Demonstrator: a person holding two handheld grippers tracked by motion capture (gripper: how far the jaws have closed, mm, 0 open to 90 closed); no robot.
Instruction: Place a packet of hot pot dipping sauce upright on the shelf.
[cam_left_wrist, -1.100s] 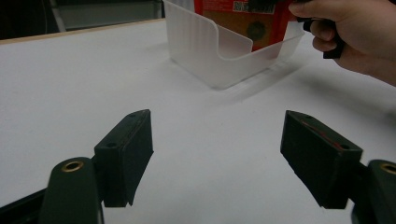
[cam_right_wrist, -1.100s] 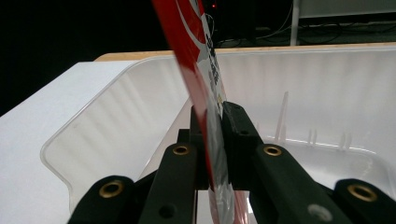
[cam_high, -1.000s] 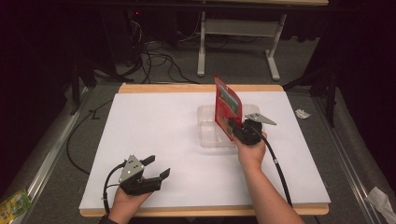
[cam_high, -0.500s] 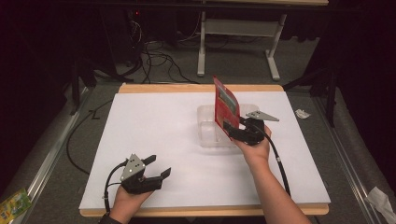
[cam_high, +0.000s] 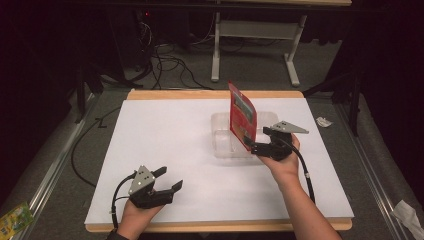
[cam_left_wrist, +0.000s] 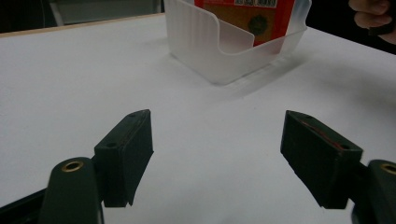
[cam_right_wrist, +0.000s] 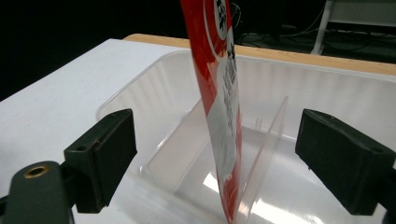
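Observation:
A red snack packet (cam_high: 242, 116) stands on edge, nearly upright, inside a clear plastic container (cam_high: 222, 137) at the middle right of the white table (cam_high: 165, 130). My right gripper (cam_high: 253, 145) sits just at the container's near side; its jaws have just been opening and now stand wide, with the packet (cam_right_wrist: 219, 93) between them untouched, above the container (cam_right_wrist: 159, 107). My left gripper (cam_high: 170, 179) rests open and empty near the front left edge. Its own view looks past its jaws (cam_left_wrist: 217, 149) at the container (cam_left_wrist: 219, 51) and packet (cam_left_wrist: 252, 18).
The wooden table rim (cam_high: 210, 94) runs along the back. Cables (cam_high: 170, 65) and a desk frame (cam_high: 250, 45) lie on the floor behind. A green wrapper (cam_high: 15, 220) lies at the floor's lower left, crumpled paper (cam_high: 323, 121) beside the table's right edge.
The right gripper has opened off the red packet and drawn back a little toward the person and upward. The packet stays standing in the container. The left gripper has not moved.

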